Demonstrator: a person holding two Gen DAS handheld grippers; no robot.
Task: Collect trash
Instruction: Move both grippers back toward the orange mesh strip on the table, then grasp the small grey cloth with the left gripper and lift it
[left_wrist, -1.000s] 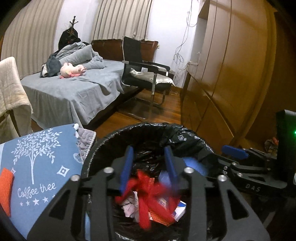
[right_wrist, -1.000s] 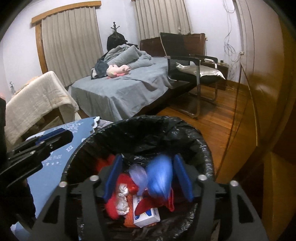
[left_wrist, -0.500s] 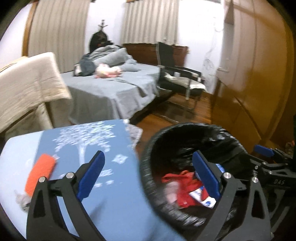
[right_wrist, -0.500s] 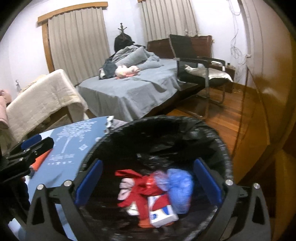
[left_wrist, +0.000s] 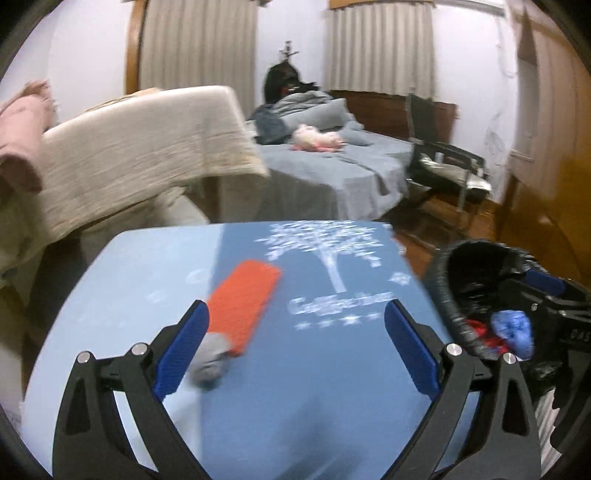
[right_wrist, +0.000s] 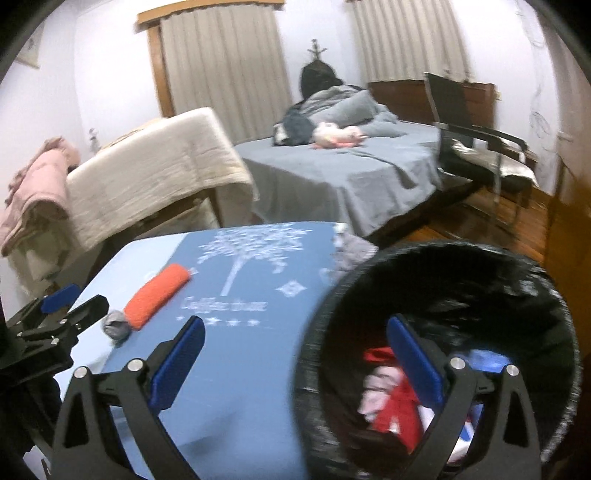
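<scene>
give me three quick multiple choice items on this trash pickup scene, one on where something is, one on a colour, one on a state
1. Where does the orange item lie?
A. on the blue table cover
B. in the bin
C. on the bed

2. What colour is the crumpled wad at the orange item's near end?
A. green
B. grey
C. yellow

3. How do the left gripper and the right gripper stand?
A. both shut on trash
B. one open, one shut
C. both open and empty

Answers: 1 A, it rests on the blue table cover, beside the black-lined bin. 2 B, it looks pale grey in both views. 3 C, each pair of blue pads stands wide apart with nothing clamped between them.
</scene>
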